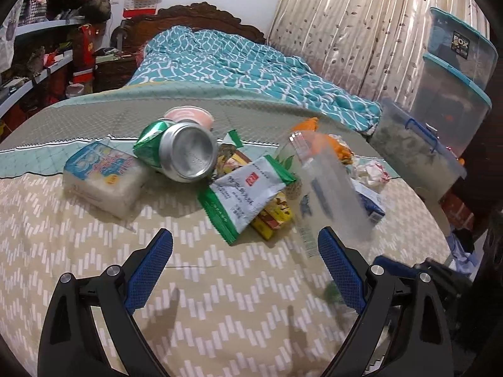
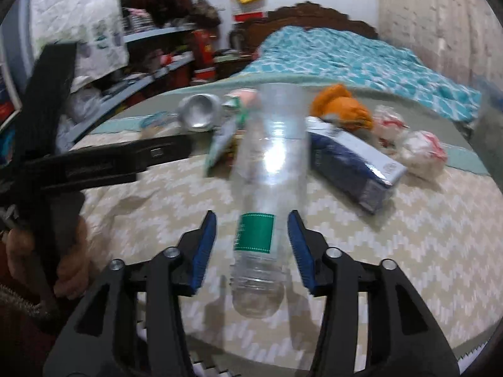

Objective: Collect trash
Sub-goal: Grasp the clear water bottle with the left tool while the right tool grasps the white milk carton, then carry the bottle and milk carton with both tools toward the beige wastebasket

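The right gripper, jaws spread and not touching, is straddling the clear bottle at frame centre (the pickup step, I judge), needing to close next, while the left gripper is hanging open lower-centre, empty.

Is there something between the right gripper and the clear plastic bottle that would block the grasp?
Nothing visible blocks it. The clear plastic bottle already lies between the open fingers of the right gripper, with a gap on each side. The blue carton lies off to the right, clear of the fingers.
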`<act>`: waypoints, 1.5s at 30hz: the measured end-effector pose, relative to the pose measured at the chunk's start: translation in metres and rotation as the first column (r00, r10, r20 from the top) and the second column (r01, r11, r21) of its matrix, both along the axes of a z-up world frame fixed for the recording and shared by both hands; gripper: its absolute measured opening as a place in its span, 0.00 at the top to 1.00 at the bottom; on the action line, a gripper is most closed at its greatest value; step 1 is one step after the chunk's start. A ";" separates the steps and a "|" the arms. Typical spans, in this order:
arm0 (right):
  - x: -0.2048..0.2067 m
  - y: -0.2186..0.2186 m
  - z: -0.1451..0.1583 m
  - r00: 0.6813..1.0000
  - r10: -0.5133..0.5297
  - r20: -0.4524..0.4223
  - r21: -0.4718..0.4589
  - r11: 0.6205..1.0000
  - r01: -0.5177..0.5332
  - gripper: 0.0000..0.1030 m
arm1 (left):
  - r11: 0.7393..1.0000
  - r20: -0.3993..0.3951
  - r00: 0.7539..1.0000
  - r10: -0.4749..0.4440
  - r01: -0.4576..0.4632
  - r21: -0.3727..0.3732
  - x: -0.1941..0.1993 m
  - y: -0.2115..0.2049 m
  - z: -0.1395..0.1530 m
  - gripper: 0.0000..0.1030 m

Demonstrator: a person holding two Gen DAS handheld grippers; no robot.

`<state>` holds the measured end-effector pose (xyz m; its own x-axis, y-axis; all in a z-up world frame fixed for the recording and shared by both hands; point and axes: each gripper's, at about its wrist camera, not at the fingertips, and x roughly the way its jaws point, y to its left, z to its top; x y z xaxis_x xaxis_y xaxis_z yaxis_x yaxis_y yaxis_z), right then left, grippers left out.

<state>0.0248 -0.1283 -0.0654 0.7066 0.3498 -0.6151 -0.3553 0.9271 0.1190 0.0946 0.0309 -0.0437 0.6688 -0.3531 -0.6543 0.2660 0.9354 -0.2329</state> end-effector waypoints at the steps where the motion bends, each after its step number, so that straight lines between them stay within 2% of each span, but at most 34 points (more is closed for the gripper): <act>1: -0.003 -0.002 0.001 1.000 0.011 0.009 0.014 1.000 -0.011 0.41 | 1.000 -0.007 1.000 -0.010 0.010 -0.009 0.001 -0.001 0.000 0.13; 3: -0.006 -0.011 0.006 1.000 -0.009 0.029 0.050 0.999 0.007 0.40 | 1.000 -0.014 1.000 -0.020 0.020 -0.014 0.004 -0.006 0.003 0.13; 7: -0.006 -0.063 0.017 0.982 -0.182 0.053 0.179 0.969 0.170 0.39 | 0.998 -0.019 0.998 -0.055 0.055 0.003 0.008 -0.024 0.005 0.13; 10: 0.008 -0.099 0.017 0.960 -0.279 0.017 0.176 0.946 0.272 0.39 | 0.995 -0.046 0.994 -0.101 0.102 0.001 0.011 -0.045 0.002 0.12; 12: 0.022 -0.113 0.016 0.965 -0.264 -0.007 0.162 0.952 0.261 0.39 | 0.991 -0.069 0.989 -0.127 0.129 0.020 0.013 -0.065 -0.002 0.08; 14: 0.043 -0.118 0.013 0.976 -0.215 -0.040 0.103 0.970 0.218 0.30 | 0.989 -0.098 0.985 -0.143 0.147 0.036 0.015 -0.080 -0.009 0.08; 15: 0.053 -0.118 0.012 0.981 -0.190 -0.051 0.077 0.978 0.193 0.20 | 0.987 -0.116 0.982 -0.149 0.155 0.045 0.016 -0.088 -0.013 0.08; 16: 0.063 -0.116 0.011 0.986 -0.154 -0.058 0.045 0.987 0.156 0.14 | 0.986 -0.127 0.981 -0.148 0.156 0.053 0.017 -0.094 -0.017 0.08; 19: 0.087 -0.103 0.006 0.995 -0.069 -0.067 -0.059 0.996 0.065 0.11 | 0.983 -0.161 0.977 -0.141 0.157 0.096 0.017 -0.105 -0.030 0.08; 21: 0.097 -0.094 -0.002 0.997 -0.037 -0.070 -0.113 0.993 0.029 0.11 | 0.981 -0.175 0.976 -0.130 0.152 0.122 0.017 -0.108 -0.038 0.12; 23: 0.106 -0.091 -0.012 0.996 -0.016 -0.088 -0.131 0.991 0.004 0.16 | 0.977 -0.194 0.970 -0.149 0.174 0.121 0.015 -0.106 -0.043 0.38; 24: 0.109 -0.092 -0.016 0.994 -0.015 -0.106 -0.133 0.991 0.001 0.38 | 0.976 -0.204 0.965 -0.167 0.190 0.103 0.014 -0.103 -0.043 0.38; 28: 0.086 -0.098 -0.015 0.994 -0.029 -0.109 -0.070 0.997 0.021 0.43 | 0.964 -0.175 0.966 -0.188 0.215 0.153 0.001 -0.087 -0.040 0.40; 31: 0.044 -0.103 -0.013 0.993 -0.067 -0.097 -0.079 0.995 0.059 0.43 | 0.946 -0.179 0.943 -0.281 0.304 0.116 -0.017 -0.070 -0.039 0.40; 34: -0.001 -0.113 -0.023 0.982 -0.115 -0.149 -0.029 0.993 0.112 0.42 | 0.916 -0.159 0.929 -0.333 0.359 0.177 -0.038 -0.059 -0.042 0.39; 36: -0.018 -0.114 -0.030 0.974 -0.158 -0.162 -0.030 0.987 0.155 0.38 | 0.906 -0.161 0.924 -0.348 0.375 0.197 -0.045 -0.055 -0.046 0.38; 37: -0.026 -0.113 -0.032 0.971 -0.181 -0.158 -0.034 0.983 0.178 0.27 | 0.907 -0.163 0.924 -0.345 0.373 0.196 -0.046 -0.053 -0.047 0.33; 38: -0.031 -0.111 -0.033 0.970 -0.197 -0.144 -0.032 0.980 0.194 0.21 | 0.910 -0.160 0.927 -0.338 0.365 0.194 -0.045 -0.053 -0.047 0.24; 39: -0.034 -0.109 -0.033 0.970 -0.204 -0.131 -0.029 0.979 0.202 0.16 | 0.916 -0.151 0.933 -0.328 0.353 0.190 -0.044 -0.053 -0.046 0.21; 42: -0.031 -0.102 -0.033 0.969 -0.218 -0.119 -0.038 0.976 0.215 0.12 | 0.932 -0.127 0.946 -0.298 0.317 0.178 -0.036 -0.055 -0.040 0.17; 45: -0.022 -0.096 -0.029 0.974 -0.204 -0.093 -0.062 0.978 0.199 0.10 | 0.944 -0.111 0.964 -0.242 0.261 0.204 -0.026 -0.062 -0.036 0.15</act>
